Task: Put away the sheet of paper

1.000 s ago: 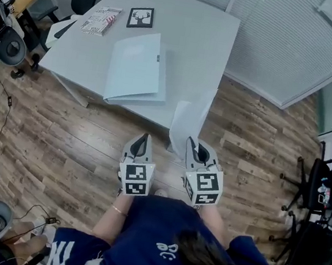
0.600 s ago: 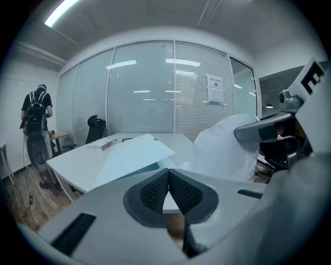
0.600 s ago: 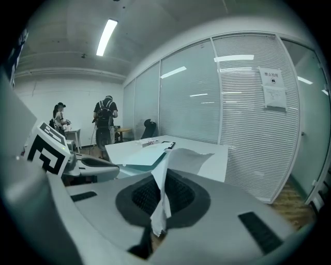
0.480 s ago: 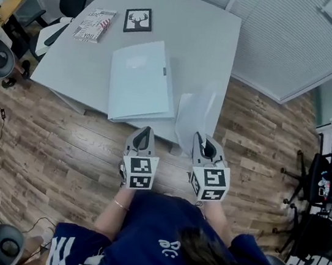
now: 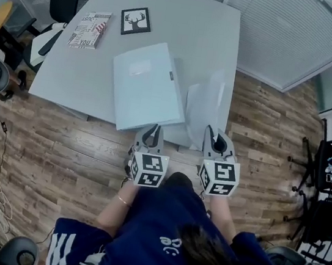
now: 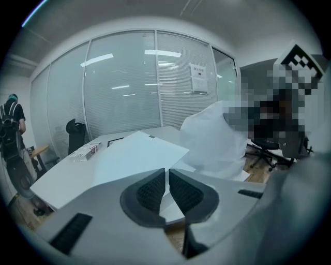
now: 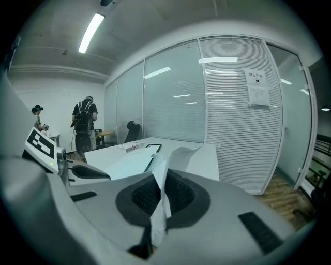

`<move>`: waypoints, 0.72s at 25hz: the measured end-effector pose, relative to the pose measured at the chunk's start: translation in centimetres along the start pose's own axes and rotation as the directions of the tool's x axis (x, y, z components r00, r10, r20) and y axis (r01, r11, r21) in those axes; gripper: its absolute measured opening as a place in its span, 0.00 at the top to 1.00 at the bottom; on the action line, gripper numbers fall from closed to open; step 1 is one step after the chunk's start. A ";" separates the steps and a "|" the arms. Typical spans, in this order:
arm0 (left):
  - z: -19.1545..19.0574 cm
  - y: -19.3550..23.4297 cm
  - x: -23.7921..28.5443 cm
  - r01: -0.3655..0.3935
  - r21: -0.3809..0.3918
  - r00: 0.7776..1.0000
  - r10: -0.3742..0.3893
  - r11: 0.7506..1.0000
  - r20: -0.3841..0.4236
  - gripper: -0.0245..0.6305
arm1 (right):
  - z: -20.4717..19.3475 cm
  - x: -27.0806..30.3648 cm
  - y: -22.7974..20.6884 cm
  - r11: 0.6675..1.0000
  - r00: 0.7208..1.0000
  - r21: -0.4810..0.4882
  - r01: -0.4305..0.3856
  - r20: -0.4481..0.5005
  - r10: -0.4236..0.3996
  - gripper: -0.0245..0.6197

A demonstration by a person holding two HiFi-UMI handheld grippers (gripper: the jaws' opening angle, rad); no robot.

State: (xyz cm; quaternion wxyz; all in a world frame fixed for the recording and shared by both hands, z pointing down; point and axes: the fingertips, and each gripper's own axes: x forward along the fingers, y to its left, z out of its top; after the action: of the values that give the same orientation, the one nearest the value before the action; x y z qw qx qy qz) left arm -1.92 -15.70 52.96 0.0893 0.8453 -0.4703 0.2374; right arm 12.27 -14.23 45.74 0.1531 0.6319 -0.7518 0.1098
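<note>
Only the right gripper view showed the right gripper's [image 7: 158, 194] jaws pinching the sheet of paper [image 5: 204, 107]. The left gripper's [image 6: 166, 189] jaws were pressed together, empty; the folder [image 5: 148, 89] lay closed

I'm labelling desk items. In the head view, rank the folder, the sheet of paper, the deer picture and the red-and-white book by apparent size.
1. folder
2. sheet of paper, raised nearer the camera, so less sure
3. deer picture and book: too alike to rank
</note>
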 end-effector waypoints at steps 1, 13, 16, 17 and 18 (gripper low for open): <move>0.0 0.0 0.2 0.002 0.012 1.000 -0.002 1.000 -0.007 0.95 | 0.0 0.1 -0.2 1.000 1.000 0.008 0.005 0.000 -0.005 0.95; -0.5 0.2 2.8 -0.065 0.207 0.985 0.096 0.976 -0.142 0.73 | 2.2 2.8 -2.3 0.998 0.998 0.010 -0.060 0.011 0.060 0.95; -0.7 0.2 3.6 -0.105 0.210 0.977 0.140 0.972 -0.161 0.73 | 2.8 3.4 -2.8 0.996 0.996 -0.007 -0.088 0.016 0.088 0.95; -0.7 0.3 3.8 -0.119 0.217 0.975 0.156 0.969 -0.161 0.73 | 2.9 3.7 -2.9 0.995 0.995 -0.009 -0.096 0.016 0.096 0.95; -0.6 0.5 4.0 -0.132 0.228 0.972 0.171 0.965 -0.160 0.73 | 2.9 3.9 -3.0 0.995 0.994 -0.011 -0.104 0.014 0.104 0.95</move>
State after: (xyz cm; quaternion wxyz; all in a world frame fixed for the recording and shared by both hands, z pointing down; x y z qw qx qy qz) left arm -0.70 -18.75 55.42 0.0200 0.7867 -0.4955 0.3677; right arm 14.35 -19.42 44.40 0.1448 0.5920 -0.7853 0.1090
